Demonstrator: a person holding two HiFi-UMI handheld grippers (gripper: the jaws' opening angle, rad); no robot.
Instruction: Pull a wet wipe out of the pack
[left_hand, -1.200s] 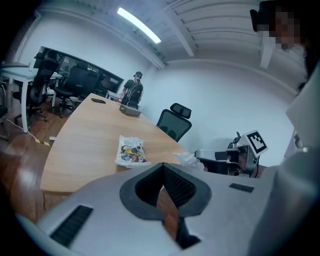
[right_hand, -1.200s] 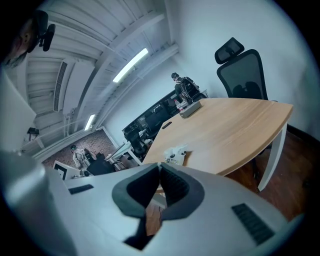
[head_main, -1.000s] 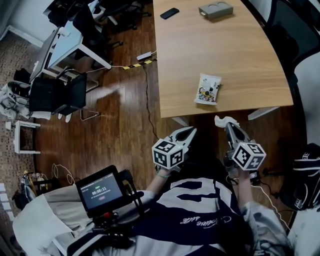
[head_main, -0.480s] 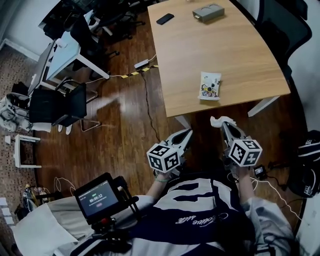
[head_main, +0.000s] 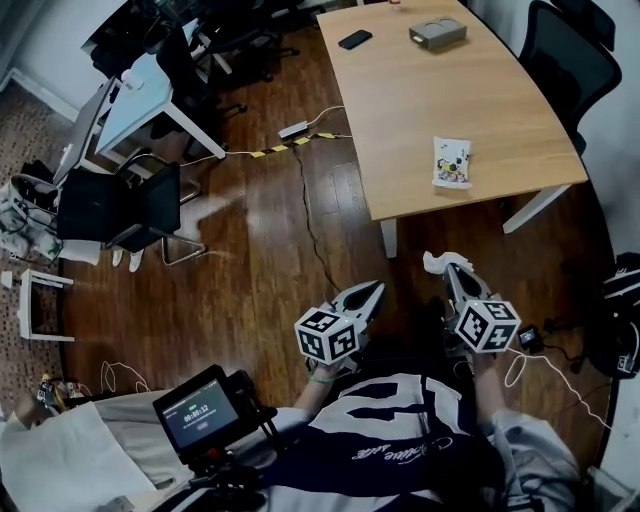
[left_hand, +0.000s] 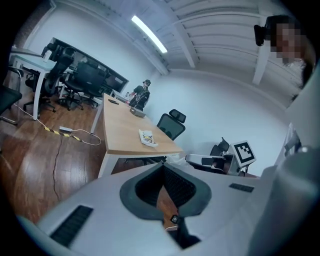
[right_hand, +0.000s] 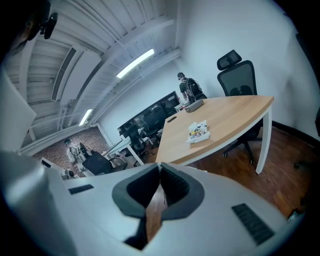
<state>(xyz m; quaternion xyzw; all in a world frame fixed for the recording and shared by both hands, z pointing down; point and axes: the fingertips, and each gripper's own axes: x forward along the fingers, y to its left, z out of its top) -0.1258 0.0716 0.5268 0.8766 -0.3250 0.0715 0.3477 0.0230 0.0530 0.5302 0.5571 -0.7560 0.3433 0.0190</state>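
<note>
The wet wipe pack (head_main: 452, 163) lies flat near the front edge of the wooden table (head_main: 420, 110), well ahead of both grippers. It also shows as a small printed pack (left_hand: 147, 138) in the left gripper view and as the same pack (right_hand: 198, 131) in the right gripper view. My right gripper (head_main: 447, 268) is shut on a crumpled white wet wipe (head_main: 436, 262) that sticks out at its tip, over the floor off the table. My left gripper (head_main: 372, 290) hangs beside it with jaws meeting and nothing between them. The wipe is hidden in the right gripper view.
A black phone (head_main: 355, 39) and a grey box (head_main: 437, 33) lie at the table's far end. An office chair (head_main: 565, 50) stands at its right. A cable and power strip (head_main: 295, 130) cross the wooden floor; a black chair (head_main: 115, 205) and white desk (head_main: 140, 85) stand left.
Both grippers have drawn back from the table with the wipe still in the right one. The table and the pack now lie farther away, up and to the right.
</note>
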